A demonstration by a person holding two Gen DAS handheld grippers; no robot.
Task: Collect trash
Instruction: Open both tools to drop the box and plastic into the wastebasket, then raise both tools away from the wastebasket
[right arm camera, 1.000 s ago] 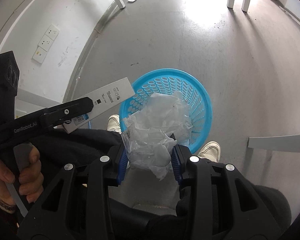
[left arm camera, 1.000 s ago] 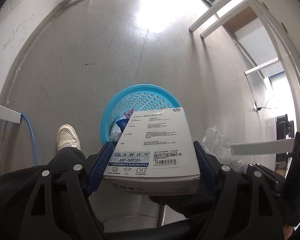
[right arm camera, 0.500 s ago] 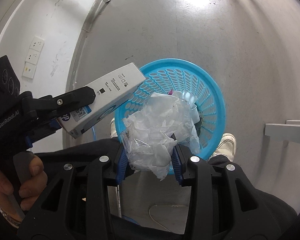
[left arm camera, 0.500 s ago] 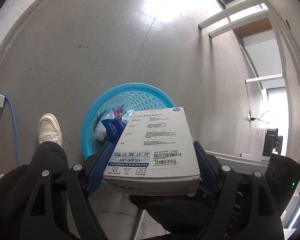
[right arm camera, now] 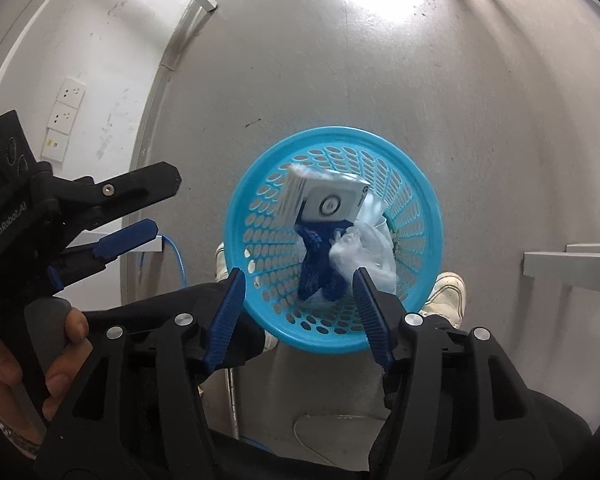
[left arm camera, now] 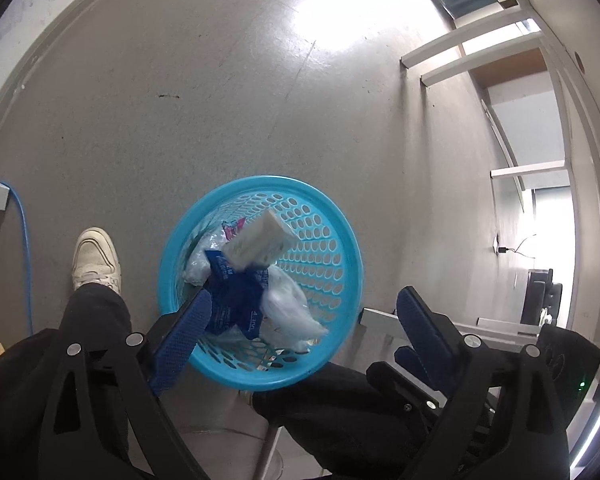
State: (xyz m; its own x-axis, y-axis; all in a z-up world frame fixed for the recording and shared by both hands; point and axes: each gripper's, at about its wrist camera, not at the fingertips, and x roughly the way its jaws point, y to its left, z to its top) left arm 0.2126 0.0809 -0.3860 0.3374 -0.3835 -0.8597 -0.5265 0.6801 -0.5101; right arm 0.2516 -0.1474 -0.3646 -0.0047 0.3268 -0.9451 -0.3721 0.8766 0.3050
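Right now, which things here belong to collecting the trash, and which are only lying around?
For the job:
- blue basket
- white box
- clear plastic bag
- dark blue wrapper
- left gripper, open
- right gripper, open

Lying about:
- blue cable
- wall sockets

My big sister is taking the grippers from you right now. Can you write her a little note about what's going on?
Left gripper: open, holding nothing, above the blue basket.
Right gripper: open, holding nothing, also above the basket.
The white box is inside the basket's mouth, blurred, likely mid-fall. The clear plastic bag lies in the basket beside a dark blue wrapper.
Done: both pieces are in the bin.
Left: no other trash shows on the floor in these views, so look around for more before stopping.
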